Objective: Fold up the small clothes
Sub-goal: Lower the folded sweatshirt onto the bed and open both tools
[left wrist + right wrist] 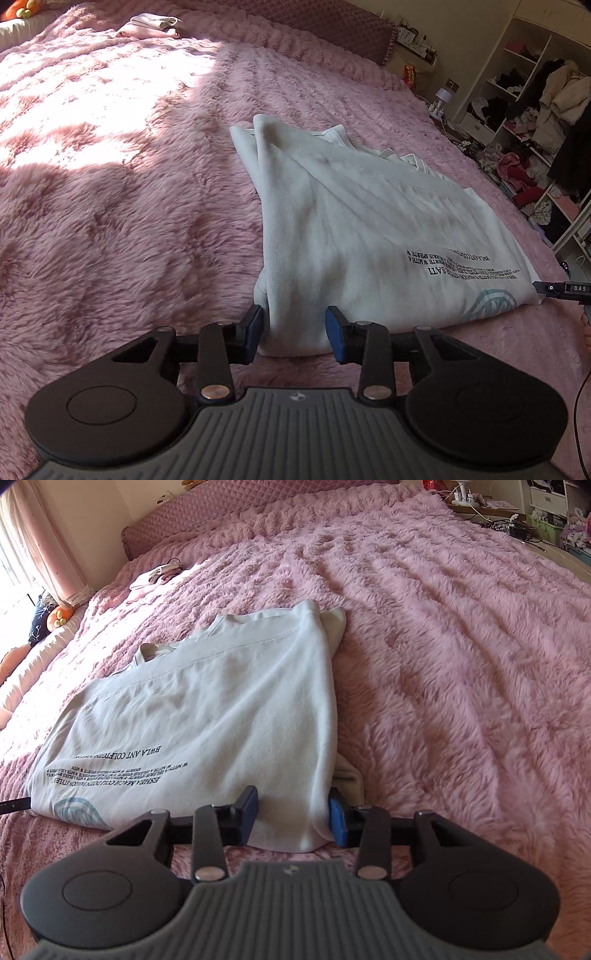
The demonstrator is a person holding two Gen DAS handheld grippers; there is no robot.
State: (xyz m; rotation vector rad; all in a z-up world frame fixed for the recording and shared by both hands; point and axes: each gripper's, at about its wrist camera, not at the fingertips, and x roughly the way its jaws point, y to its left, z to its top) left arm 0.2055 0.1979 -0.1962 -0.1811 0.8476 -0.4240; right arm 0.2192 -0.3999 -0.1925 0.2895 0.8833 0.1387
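A: Left wrist view?
B: Left gripper (294,334) grasps the near left corner of the white folded knit garment with black lettering (354,229), lying ahead on the fluffy pink plush blanket (110,206). The cluttered white shelving (532,122) stands far right.

A: Right wrist view?
B: Right gripper (293,814) clasps the near right corner (288,819) of the garment, which spreads ahead and leftward; bare blanket lies right.

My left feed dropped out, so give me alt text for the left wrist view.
The left gripper straddles the near left corner of a partly folded white T-shirt lying on a fluffy pink blanket, blue pads either side of the bunched cloth. The shirt's black lettering faces up; the right gripper's tip shows at its right corner.
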